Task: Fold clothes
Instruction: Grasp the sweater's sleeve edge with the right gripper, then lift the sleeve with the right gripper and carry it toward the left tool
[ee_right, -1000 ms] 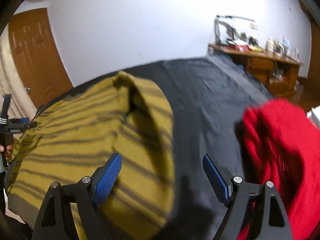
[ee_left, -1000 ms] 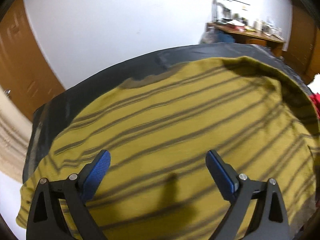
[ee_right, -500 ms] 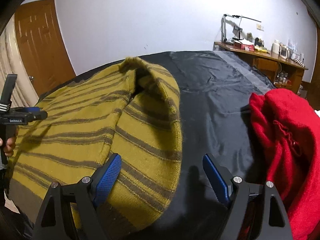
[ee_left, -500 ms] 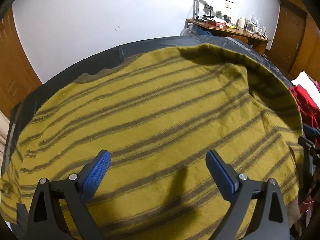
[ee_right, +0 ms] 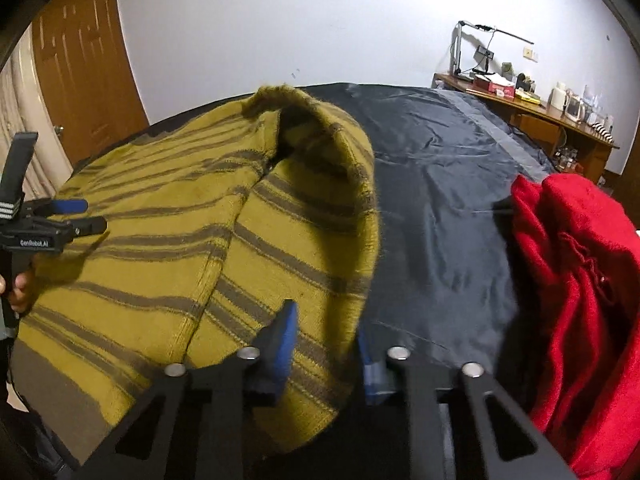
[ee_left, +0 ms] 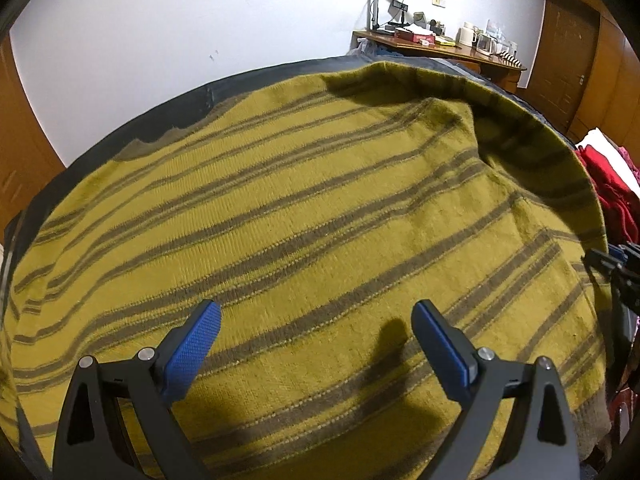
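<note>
The mustard-yellow knitted sweater with grey-brown stripes lay spread across the dark grey sheet of the bed, its right side doubled over into a raised fold. The right tongs had just been closing and pinched the near edge of that fold between their blue pads. The left tongs hovered spread above the sweater's flat body, gripping nothing. Likely risks: the pinch appeared to take only the fold's margin, so the thick knit might slip out under a pull, or only one layer might be caught, leaving the fold skewed. A crumpled red fleece garment lay near on the right and could be dragged along.
</note>
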Demonstrator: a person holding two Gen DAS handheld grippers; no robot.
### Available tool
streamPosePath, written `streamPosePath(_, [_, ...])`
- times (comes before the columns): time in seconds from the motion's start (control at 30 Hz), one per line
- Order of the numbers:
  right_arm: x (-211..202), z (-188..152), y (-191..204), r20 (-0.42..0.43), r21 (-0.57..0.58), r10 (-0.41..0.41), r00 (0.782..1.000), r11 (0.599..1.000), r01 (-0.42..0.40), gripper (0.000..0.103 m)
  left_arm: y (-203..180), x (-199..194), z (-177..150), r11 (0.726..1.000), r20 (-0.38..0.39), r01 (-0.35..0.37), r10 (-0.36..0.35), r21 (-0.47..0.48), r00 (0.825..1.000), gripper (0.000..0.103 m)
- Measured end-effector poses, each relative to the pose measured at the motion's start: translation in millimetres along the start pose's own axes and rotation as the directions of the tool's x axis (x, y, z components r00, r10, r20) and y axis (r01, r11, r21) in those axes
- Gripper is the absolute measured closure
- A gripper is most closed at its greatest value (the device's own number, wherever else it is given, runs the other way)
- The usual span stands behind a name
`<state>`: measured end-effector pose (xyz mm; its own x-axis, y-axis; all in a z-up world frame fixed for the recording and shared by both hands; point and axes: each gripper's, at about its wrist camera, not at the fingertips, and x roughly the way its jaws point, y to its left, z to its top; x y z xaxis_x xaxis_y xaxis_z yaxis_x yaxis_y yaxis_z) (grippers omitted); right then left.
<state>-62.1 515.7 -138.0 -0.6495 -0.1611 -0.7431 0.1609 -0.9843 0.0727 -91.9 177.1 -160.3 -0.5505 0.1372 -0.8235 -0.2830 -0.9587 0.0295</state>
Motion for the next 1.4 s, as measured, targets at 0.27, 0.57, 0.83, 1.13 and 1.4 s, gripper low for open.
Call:
streamPosePath(0.27, [-26.9, 31.4, -34.6, 0.146, 0.201, 0.127, 0.981, 0.967, -0.155, 0.092, 9.4, 12.4, -5.6, 0.999, -0.029, 0.031, -0.032, -0.044, 0.999, 0.005])
streamPosePath(0.57, [-28.6, 50.3, -40.9, 0.148, 0.21, 0.116, 0.982, 0.967, -0.145, 0.092, 8.2, 12.6, -8.8, 0.998, -0.021, 0.039, -0.04, -0.042, 0.999, 0.005])
streamPosePath(0.83, [-0.6, 24.3, -40.5, 0.026, 0.231, 0.11, 0.994, 0.966, -0.113, 0.078, 6.1, 12.8, -10.9, 0.999, -0.022, 0.031, -0.032, -0.033, 0.999, 0.005])
streamPosePath(1.13, [0.2, 17.4, -38.4, 0.055, 0.212, 0.15, 0.987, 0.964, -0.159, 0.025, 4.5, 13.9, -11.0, 0.999, -0.024, 0.028, -0.029, -0.031, 0.999, 0.004])
streamPosePath(1.4, [37.8, 34.0, -23.6, -0.034, 0.162, 0.18, 0.983, 0.971, -0.173, 0.084, 1.5, 14.3, -11.8, 0.999, -0.021, 0.032, -0.033, -0.036, 0.999, 0.003])
